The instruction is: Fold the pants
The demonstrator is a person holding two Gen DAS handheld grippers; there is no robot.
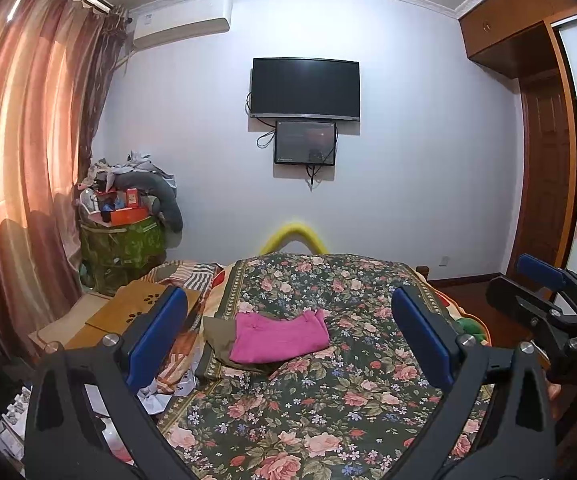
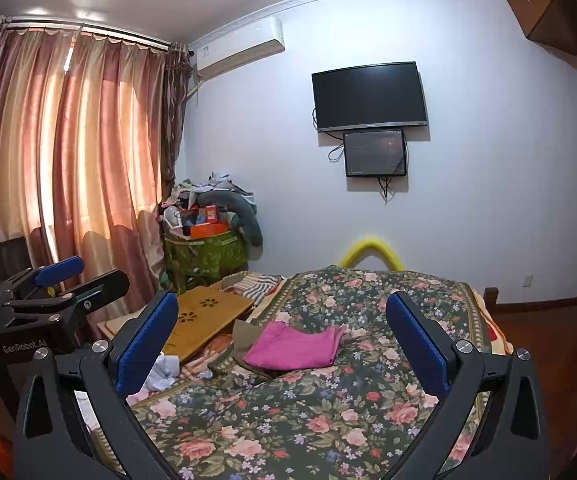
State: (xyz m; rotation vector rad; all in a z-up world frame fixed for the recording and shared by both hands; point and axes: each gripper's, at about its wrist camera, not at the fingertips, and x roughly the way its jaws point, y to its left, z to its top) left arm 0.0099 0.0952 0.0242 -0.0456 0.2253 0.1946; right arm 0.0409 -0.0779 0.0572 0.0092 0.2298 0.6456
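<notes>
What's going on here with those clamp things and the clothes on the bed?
A person holds a two-finger gripper in each hand to fold pants. Right now the left gripper and the right gripper are both open, held above the floral bedspread and gripping nothing. The pink pants lie folded on an olive-brown garment farther up the bed, with nothing touching them.

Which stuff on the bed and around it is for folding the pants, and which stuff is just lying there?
For the job:
pink pants, already folded on the floral bedspread
olive garment under them
left gripper and right gripper, both open

Just lying about:
wooden lap desk
green bag of clutter
TV
curtains
</notes>
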